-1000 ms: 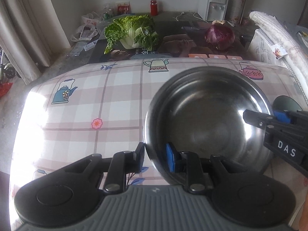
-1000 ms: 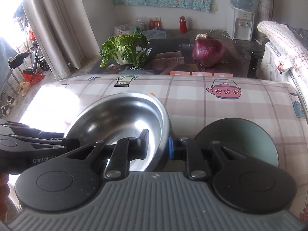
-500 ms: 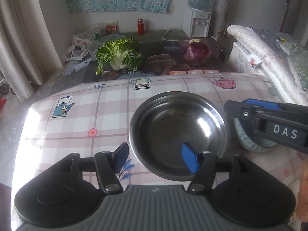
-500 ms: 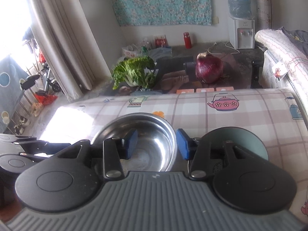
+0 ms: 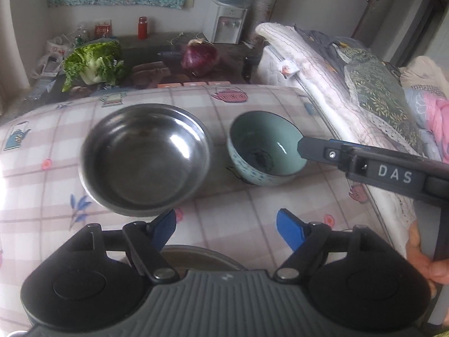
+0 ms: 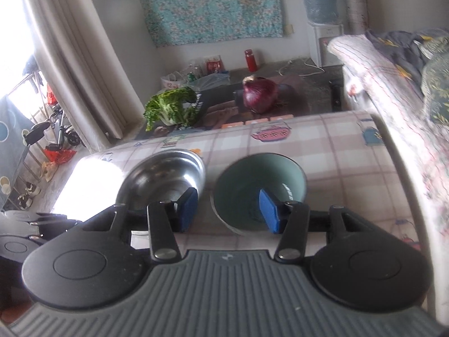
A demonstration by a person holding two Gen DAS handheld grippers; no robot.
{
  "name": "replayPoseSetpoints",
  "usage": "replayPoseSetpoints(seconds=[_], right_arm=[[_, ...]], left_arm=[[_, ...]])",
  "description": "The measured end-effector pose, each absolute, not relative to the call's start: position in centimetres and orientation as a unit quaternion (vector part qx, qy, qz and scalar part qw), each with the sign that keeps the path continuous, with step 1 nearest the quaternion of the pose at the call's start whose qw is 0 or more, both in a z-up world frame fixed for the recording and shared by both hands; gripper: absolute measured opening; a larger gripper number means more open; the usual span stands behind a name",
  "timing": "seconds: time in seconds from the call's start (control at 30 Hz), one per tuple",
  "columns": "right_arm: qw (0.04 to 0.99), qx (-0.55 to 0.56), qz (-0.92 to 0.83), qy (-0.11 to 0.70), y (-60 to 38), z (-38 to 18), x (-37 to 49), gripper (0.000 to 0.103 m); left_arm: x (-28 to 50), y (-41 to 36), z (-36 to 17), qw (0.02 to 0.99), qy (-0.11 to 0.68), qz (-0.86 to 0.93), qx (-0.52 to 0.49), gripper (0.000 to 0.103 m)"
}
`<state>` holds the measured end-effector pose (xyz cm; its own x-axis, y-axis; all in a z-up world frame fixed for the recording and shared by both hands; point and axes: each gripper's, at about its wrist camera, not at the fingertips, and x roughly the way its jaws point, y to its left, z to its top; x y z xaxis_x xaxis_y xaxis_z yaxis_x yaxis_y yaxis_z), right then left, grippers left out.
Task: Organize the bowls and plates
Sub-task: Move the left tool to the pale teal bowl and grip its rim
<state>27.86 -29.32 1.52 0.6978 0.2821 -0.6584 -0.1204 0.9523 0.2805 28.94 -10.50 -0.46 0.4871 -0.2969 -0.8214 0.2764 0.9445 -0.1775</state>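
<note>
The round stainless-steel bowl (image 5: pixel 146 157) sits left, just beside the teal ceramic bowl (image 5: pixel 266 148), on the checked teapot-print tablecloth (image 5: pixel 252 210). Both the left gripper (image 5: pixel 226 226) and right gripper (image 6: pixel 228 210) are opening, gripping nothing, over bare cloth nearside.

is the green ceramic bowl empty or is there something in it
Empty, as far as it shows: the pale green ceramic bowl stands upright with its bare glazed inside visible in both views; a dark patch at the bottom may be shadow or pattern.

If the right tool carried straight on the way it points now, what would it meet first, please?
Most likely the near rim of the green ceramic bowl, which lies ahead of the opening right tool; depth is uncertain.
</note>
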Motion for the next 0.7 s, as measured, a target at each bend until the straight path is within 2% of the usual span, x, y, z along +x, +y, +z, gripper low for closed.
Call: replayPoseSetpoints(seconds=[0.17, 0.43, 0.6, 0.7], right_arm=[[0.909, 0.134, 0.097, 0.382, -32.9, 0.6, 27.3, 0.048], [0.898, 0.166, 0.09, 0.397, -36.0, -1.7, 29.3, 0.048], [0.891, 0.172, 0.094, 0.41, -36.0, -3.1, 31.5, 0.048], [0.885, 0.181, 0.099, 0.417, -35.8, -3.9, 32.6, 0.048]], left_arm=[[28.5, -12.8, -1.3, 0.867, 0.472, -0.162, -0.012, 0.079], [29.9, -13.3, -1.8, 0.869, 0.462, -0.159, -0.08, 0.076], [31.1, -14.2, -2.3, 0.872, 0.464, -0.135, -0.085, 0.067], [31.7, -14.7, -2.5, 0.874, 0.46, -0.13, -0.083, 0.066]])
